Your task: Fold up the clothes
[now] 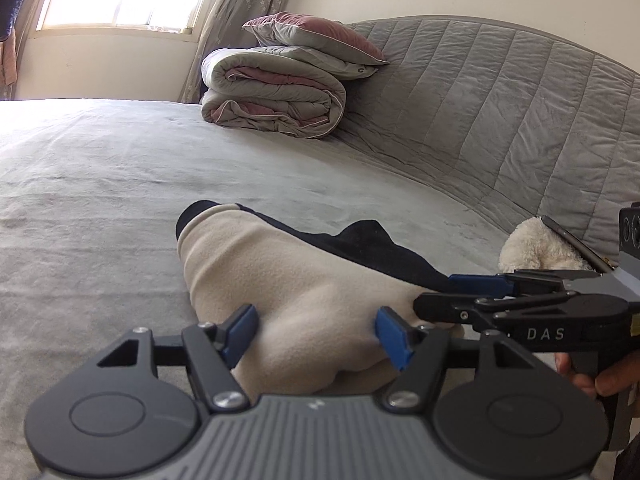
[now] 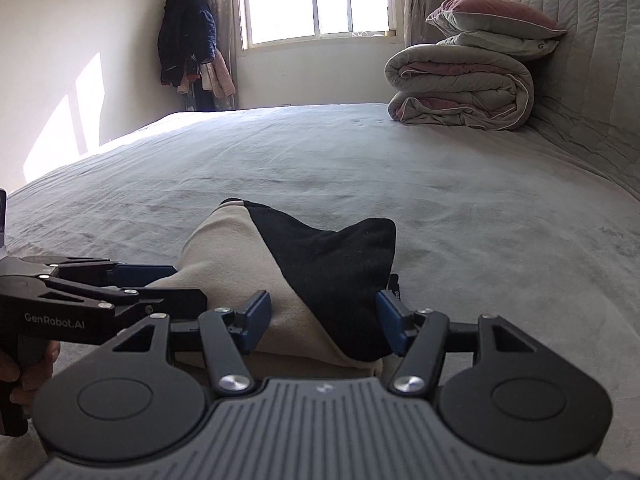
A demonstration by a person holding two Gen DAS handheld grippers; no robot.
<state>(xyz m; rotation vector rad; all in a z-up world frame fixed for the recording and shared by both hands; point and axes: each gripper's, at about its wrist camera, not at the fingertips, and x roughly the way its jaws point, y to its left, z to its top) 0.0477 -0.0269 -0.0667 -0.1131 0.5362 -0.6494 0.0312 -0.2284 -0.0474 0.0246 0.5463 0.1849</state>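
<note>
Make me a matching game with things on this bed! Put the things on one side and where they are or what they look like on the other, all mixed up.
Things:
1. pillow
2. folded quilt
3. garment
4. dark jacket

Descriptions:
A. hanging in the corner by the window
B. cream and black, lying on the bed near both grippers
C. resting on top of the quilt
D. grey and pink, stacked by the headboard, under the pillow

Right pairs: 1-C, 2-D, 3-B, 4-A
</note>
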